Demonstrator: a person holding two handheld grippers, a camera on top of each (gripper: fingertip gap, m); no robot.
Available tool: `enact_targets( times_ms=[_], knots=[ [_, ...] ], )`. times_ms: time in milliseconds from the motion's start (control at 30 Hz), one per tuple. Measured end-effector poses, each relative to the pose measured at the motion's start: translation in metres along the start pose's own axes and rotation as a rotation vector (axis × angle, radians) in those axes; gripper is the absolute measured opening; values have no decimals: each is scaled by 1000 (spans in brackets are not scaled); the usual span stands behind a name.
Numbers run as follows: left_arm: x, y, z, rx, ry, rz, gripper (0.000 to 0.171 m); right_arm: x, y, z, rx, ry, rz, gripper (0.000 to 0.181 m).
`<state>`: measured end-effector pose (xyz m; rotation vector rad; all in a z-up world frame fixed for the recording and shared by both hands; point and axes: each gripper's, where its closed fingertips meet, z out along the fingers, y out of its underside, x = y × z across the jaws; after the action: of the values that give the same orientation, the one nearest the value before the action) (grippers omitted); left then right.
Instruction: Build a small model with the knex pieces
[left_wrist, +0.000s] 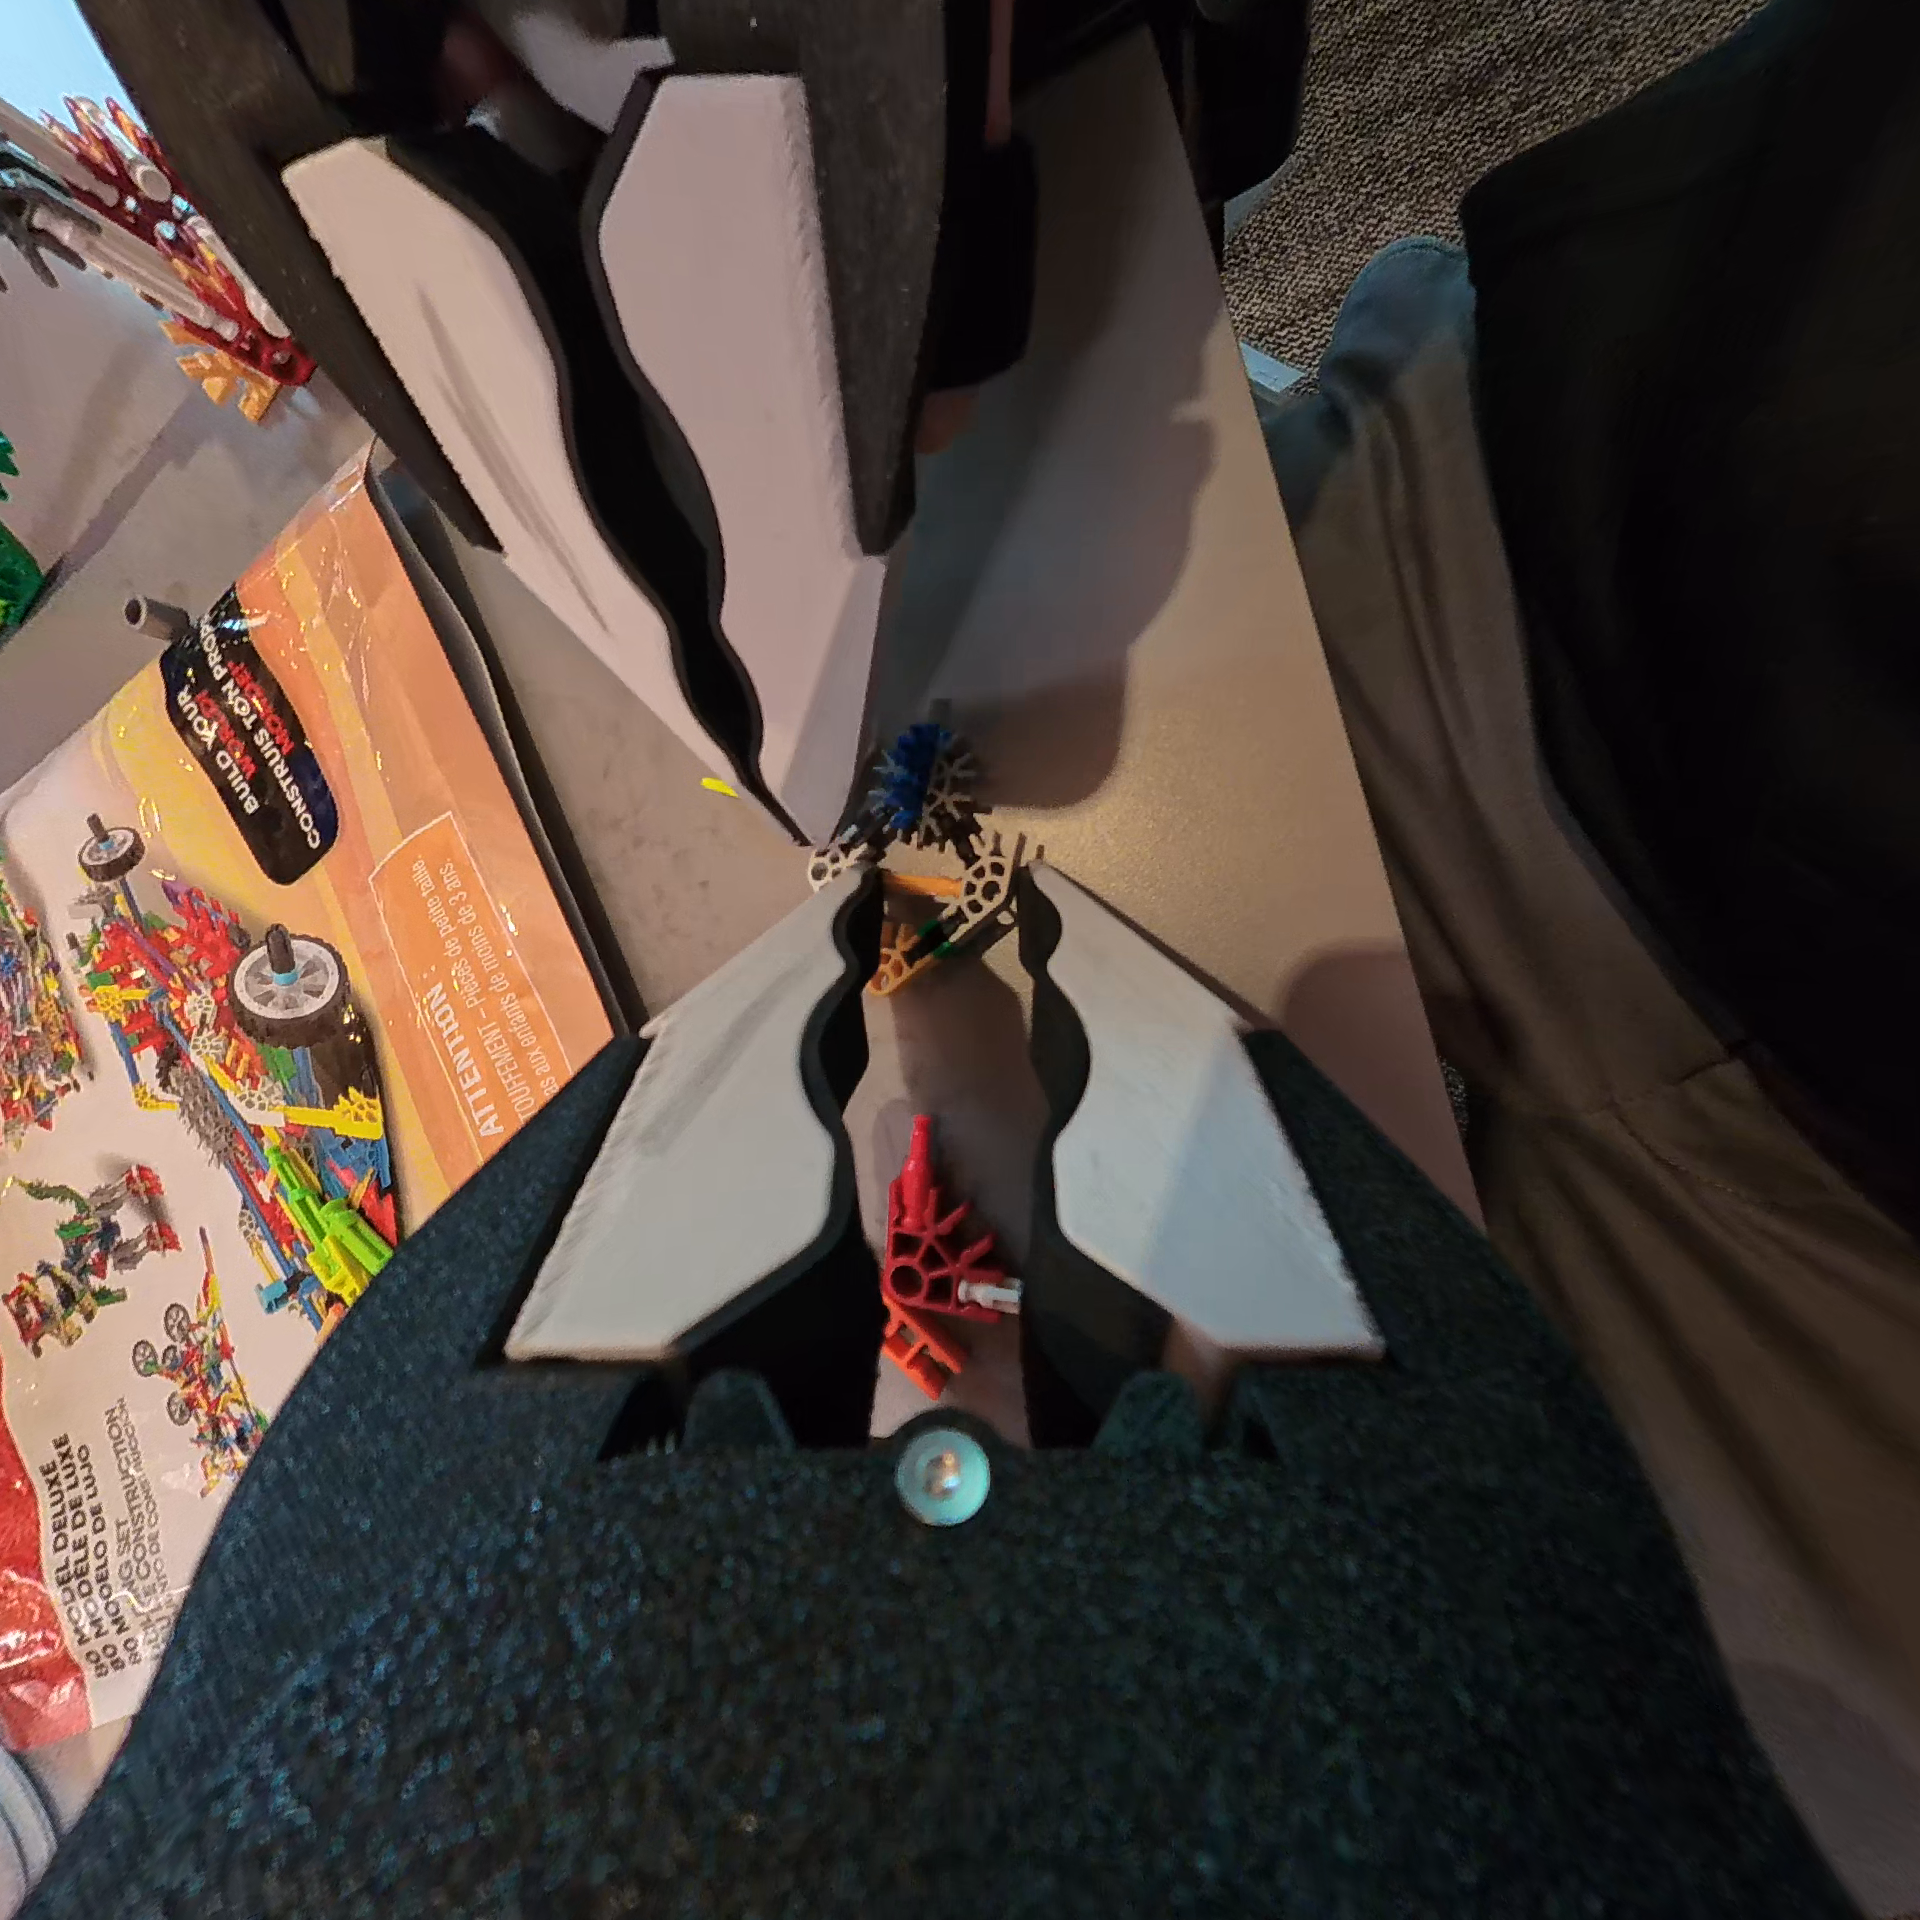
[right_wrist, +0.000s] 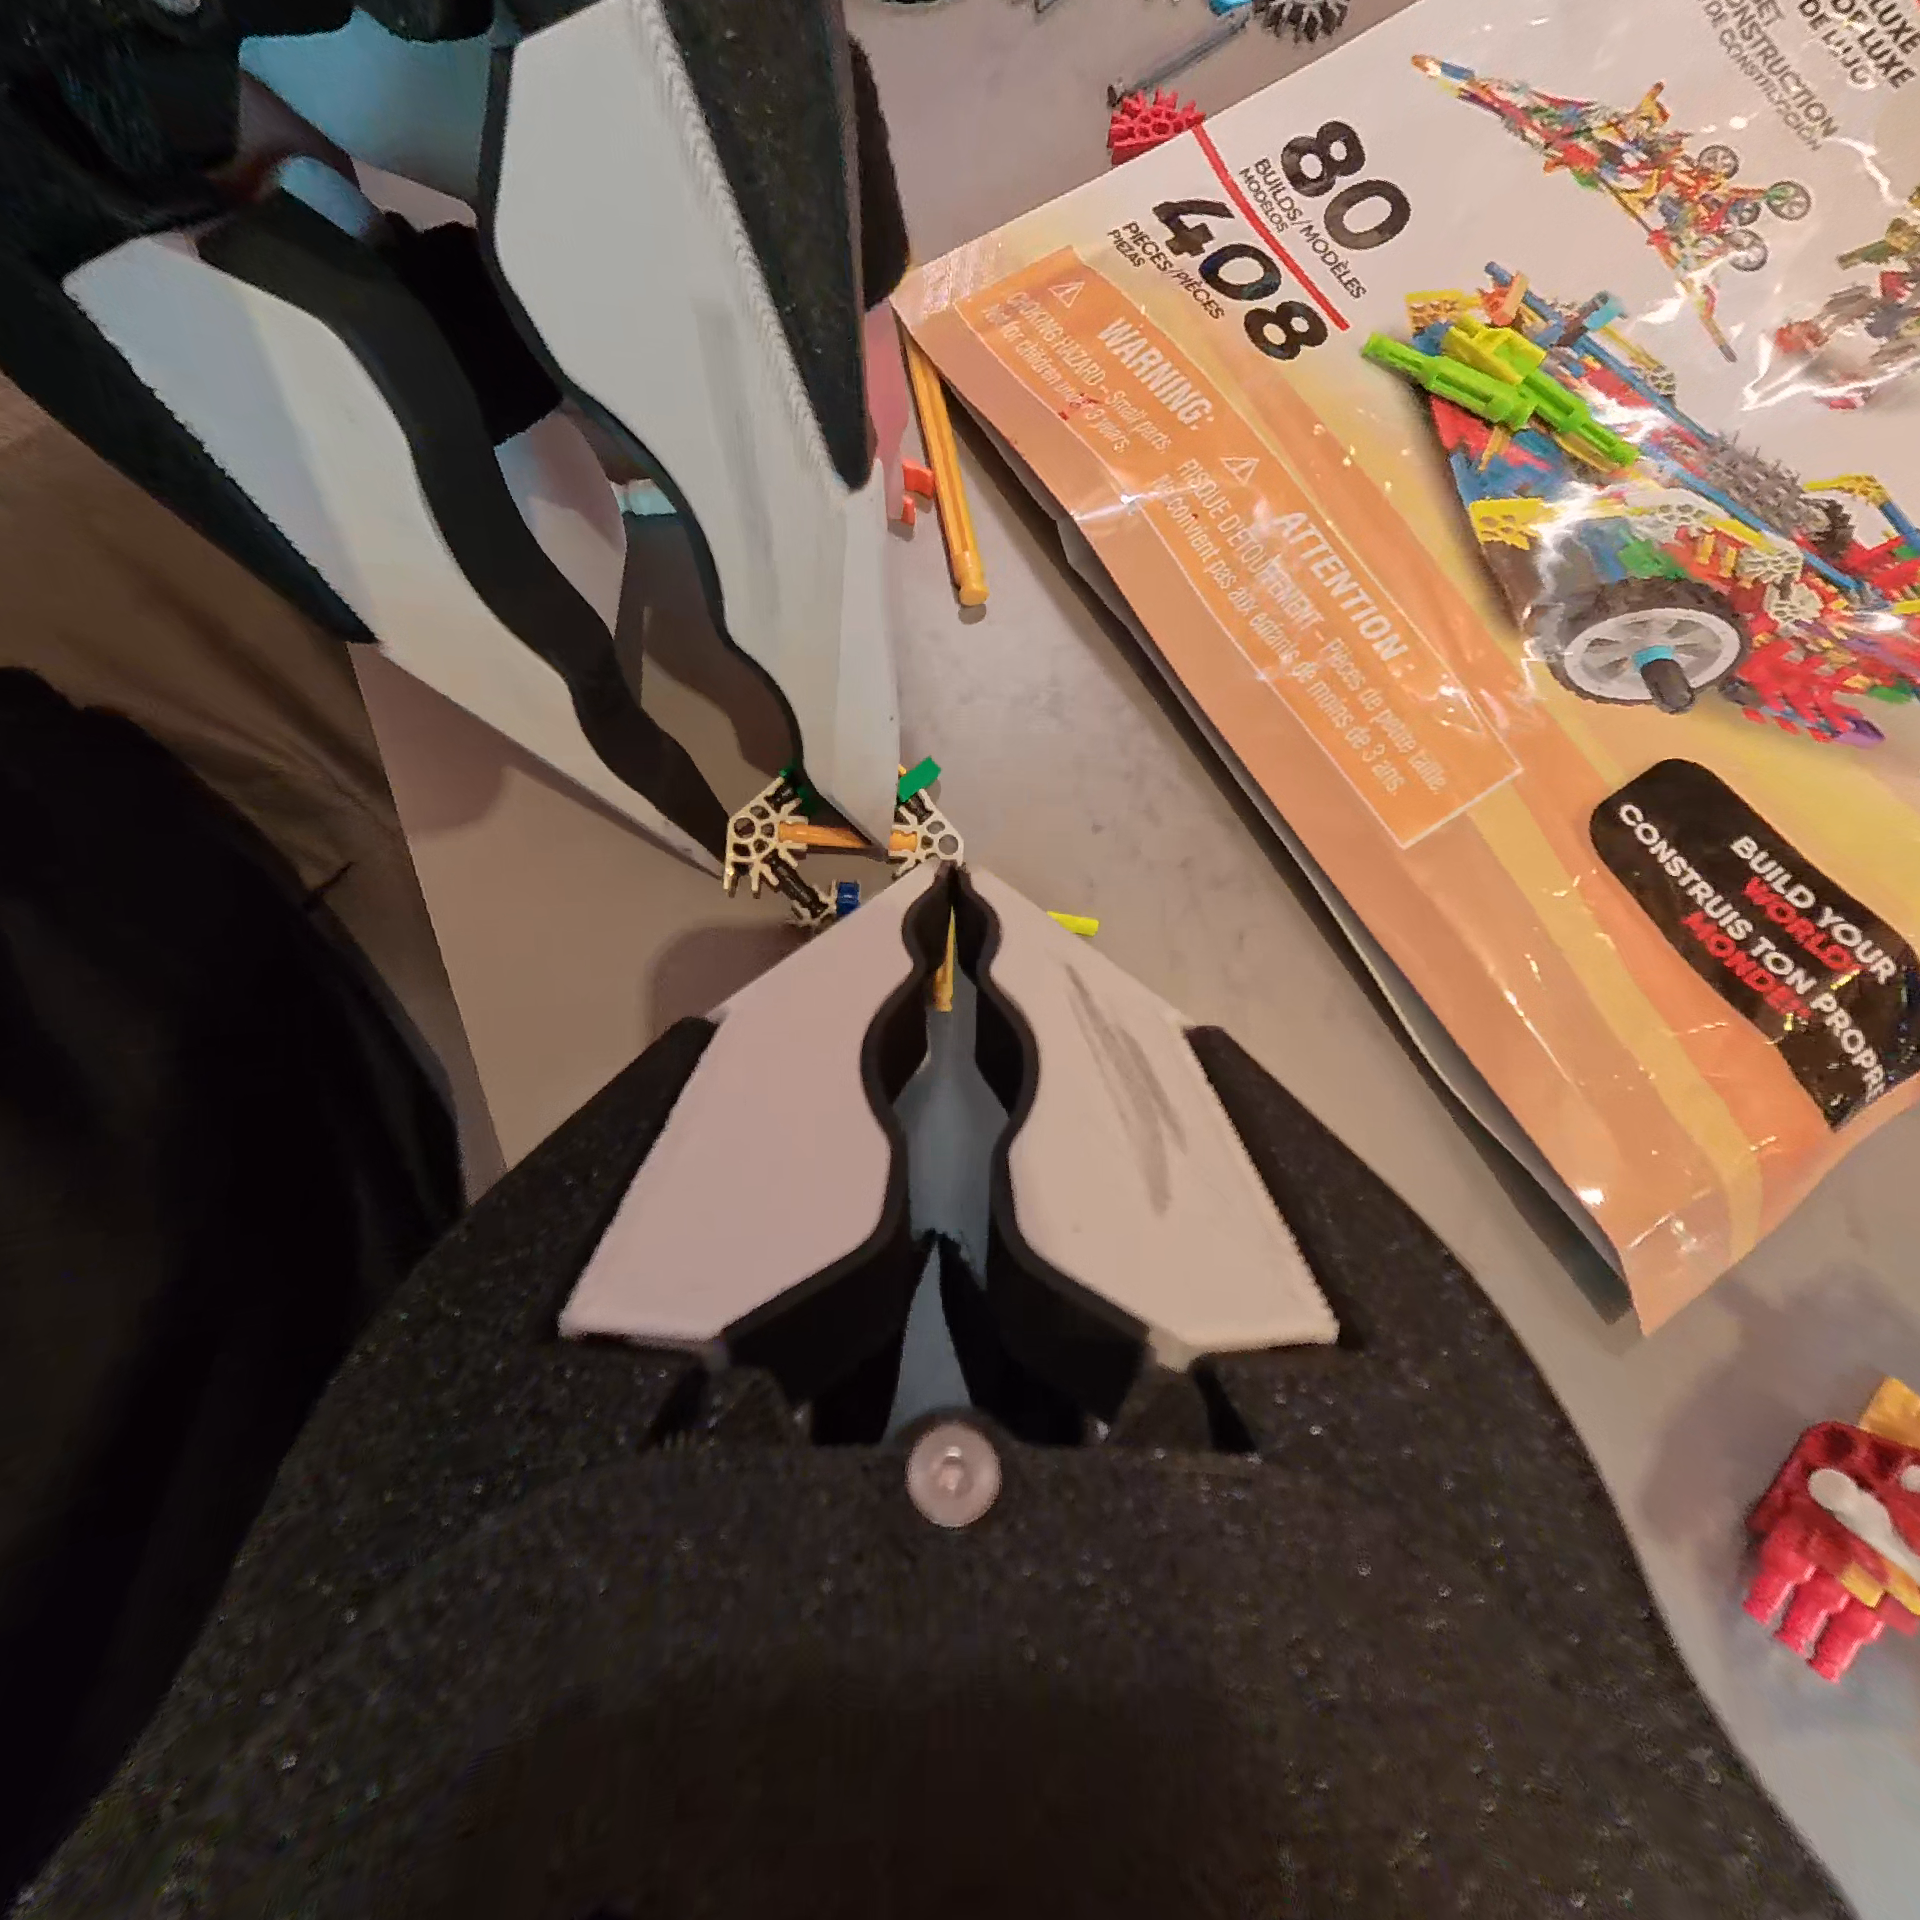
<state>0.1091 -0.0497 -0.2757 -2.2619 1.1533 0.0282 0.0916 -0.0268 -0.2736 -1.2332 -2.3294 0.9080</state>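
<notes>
Near the front edge of the grey desk (right_wrist: 1039, 707) the two claws meet tip to tip over a small construction-toy assembly (left_wrist: 935, 883) of cream connectors, an orange rod and a blue spoked piece; the left claw (left_wrist: 943, 878) has its fingers spread apart, the tips touching the cream connectors on either side of the assembly, though whether they press on it I cannot tell; the right claw (right_wrist: 951, 883) is drawn together at the tips, pinching a thin yellow rod (right_wrist: 943, 971) that runs back between its fingers; in each wrist view the other claw comes down from the top and hides much of the assembly. Between the left claw's fingers, on the desk, lie a red connector (left_wrist: 928, 1236) and an orange connector (left_wrist: 914, 1351), touching one another. A large printed toy bag (right_wrist: 1455, 623), orange and white, lies flat close by, on the right of the right wrist view; two long yellow rods (right_wrist: 945, 488) lie just beside its edge, near a small orange piece (right_wrist: 916, 480); a red fan connector (right_wrist: 1148, 120) sits at the bag's far corner; a red clump of pieces (right_wrist: 1839, 1548) lies apart at the right; a short yellow-green piece (right_wrist: 1075, 923) lies just beside the right claw's tip. A person's dark clothing (left_wrist: 1662, 727) fills the desk's near side.
</notes>
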Motion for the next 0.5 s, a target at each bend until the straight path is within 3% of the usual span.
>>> enact_targets(
  times_ms=[500],
  knots=[
    [0,0,0,4,3,-7,22,-3,4,1,-79,-85,-34,0]
  ],
)
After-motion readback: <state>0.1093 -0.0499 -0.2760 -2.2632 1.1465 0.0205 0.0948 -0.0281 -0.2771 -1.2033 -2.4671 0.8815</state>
